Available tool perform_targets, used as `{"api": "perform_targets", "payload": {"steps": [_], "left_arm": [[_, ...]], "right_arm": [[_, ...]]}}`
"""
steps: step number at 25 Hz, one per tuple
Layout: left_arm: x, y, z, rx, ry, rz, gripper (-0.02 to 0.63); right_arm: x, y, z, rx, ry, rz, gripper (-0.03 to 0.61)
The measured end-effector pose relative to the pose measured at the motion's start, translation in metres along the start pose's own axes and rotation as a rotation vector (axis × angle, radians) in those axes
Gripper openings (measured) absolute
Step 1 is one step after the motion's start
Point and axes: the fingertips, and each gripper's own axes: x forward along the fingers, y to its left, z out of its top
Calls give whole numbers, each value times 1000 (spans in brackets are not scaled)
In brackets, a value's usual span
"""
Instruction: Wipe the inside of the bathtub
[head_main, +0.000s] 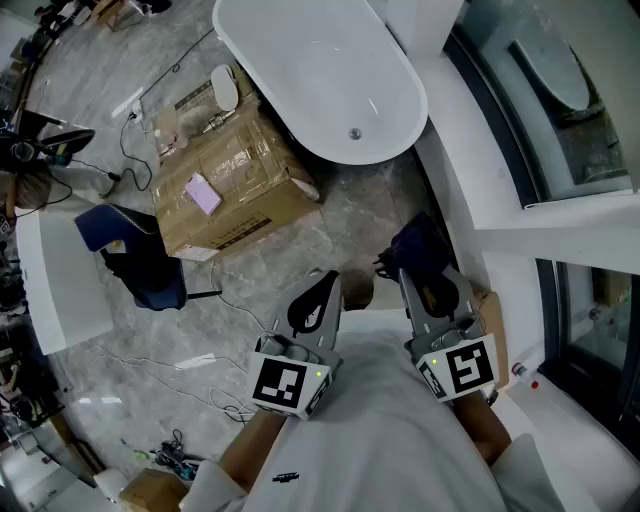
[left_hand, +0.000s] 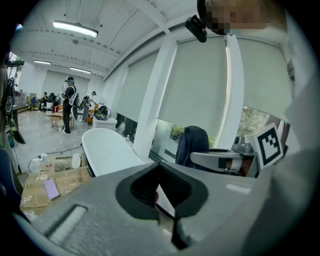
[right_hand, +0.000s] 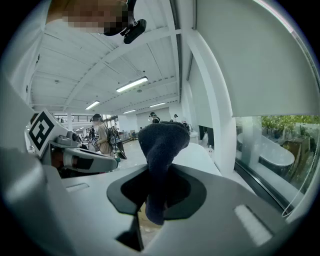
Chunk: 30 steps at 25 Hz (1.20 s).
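Two handheld grippers sit close to the person's body. The right gripper (head_main: 432, 285) has its jaws clamped on a dark blue cloth (right_hand: 159, 145), which bunches up beyond the jaw tips. The left gripper (head_main: 322, 290) has its jaws together with nothing between them. The white bathtub (head_main: 320, 70) lies well ahead of both jaws, so wiping seems not yet begun and all of it is left to do. A cardboard box (head_main: 235, 180) stands ahead-left of the left jaws. Its print is too small to read.
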Motion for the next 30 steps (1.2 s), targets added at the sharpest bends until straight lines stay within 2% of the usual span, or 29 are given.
{"api": "perform_targets", "payload": {"steps": [10, 19, 30], "left_arm": [[35, -20, 7, -7, -4, 52, -2], [78, -39, 11, -3, 40, 122, -2], [132, -85, 15, 26, 70, 104, -2]], "right_arm": [[-2, -46, 1, 22, 4, 43, 63], [1, -101, 4, 60, 0, 100, 63], [-21, -177, 0, 86, -1, 61, 63]]}}
